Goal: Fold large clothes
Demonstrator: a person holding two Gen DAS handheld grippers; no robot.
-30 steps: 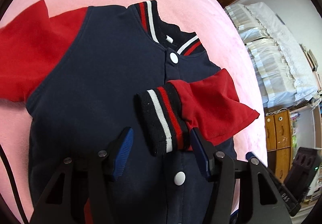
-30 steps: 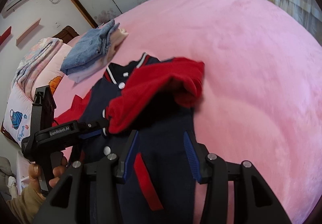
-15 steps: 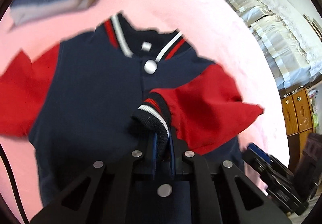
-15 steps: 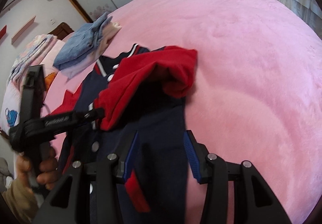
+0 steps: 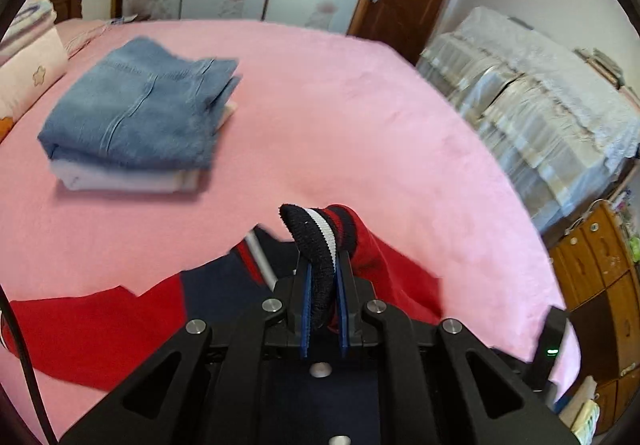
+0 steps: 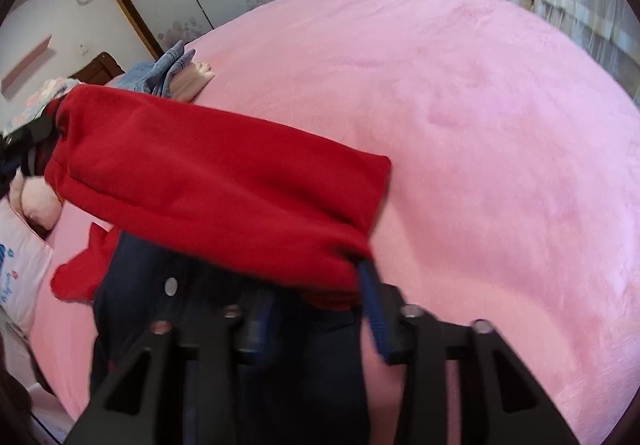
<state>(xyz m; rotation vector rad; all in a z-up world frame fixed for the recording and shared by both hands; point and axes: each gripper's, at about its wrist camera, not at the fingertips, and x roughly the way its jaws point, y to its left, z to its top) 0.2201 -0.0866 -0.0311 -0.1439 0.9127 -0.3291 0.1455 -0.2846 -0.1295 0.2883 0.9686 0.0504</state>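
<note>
My left gripper (image 5: 323, 285) is clamped on the striped knit cuff (image 5: 316, 241) of the jacket (image 6: 224, 325), lifting its red sleeve (image 6: 216, 189) off the pink bed (image 6: 480, 125). My right gripper (image 6: 316, 319) has just been closing around the sleeve's lower edge; contact unclear. The fabric is soft, light and limp, so I grip cuffs and hems. No legible writing.
</note>
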